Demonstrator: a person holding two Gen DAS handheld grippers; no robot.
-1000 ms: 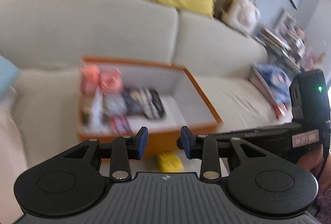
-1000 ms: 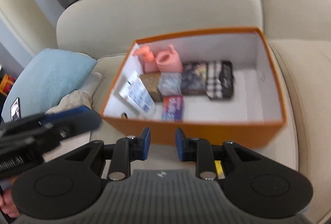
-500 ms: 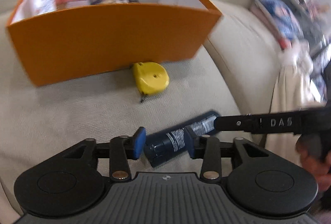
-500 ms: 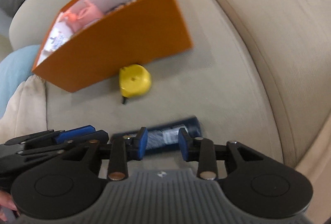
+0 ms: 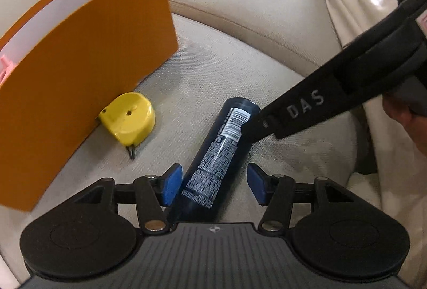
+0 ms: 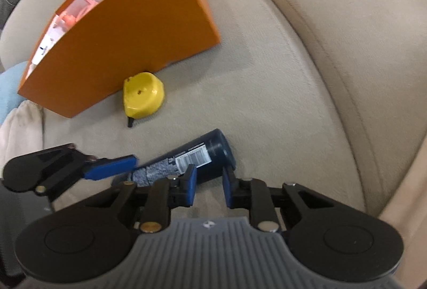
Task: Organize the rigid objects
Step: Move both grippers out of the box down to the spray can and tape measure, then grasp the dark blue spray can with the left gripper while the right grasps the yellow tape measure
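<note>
While the dark blue can (image 5: 221, 153) lies flat on the sofa cushion (image 5: 267, 75), its long axis runs nearly along the left gripper (image 5: 213, 183)'s pointing line, cap end under the camera, base end away and slightly right. Left jaws are opening, blue pads straddling the can's near half with a gap on both sides, not pressing. Right gripper (image 6: 209, 189) comes in crosswise at the can's base end, can lying left-to-right ahead of its pads (image 6: 190, 187); its jaws are closing and narrow, and the can looks just beyond the tips, not between them, so it holds nothing. My read: left is the better-placed hand, already astride the body. Yellow tape measure (image 5: 128, 122) sits off the left fingers' left side, touching the orange box (image 5: 80, 70) wall.
</note>
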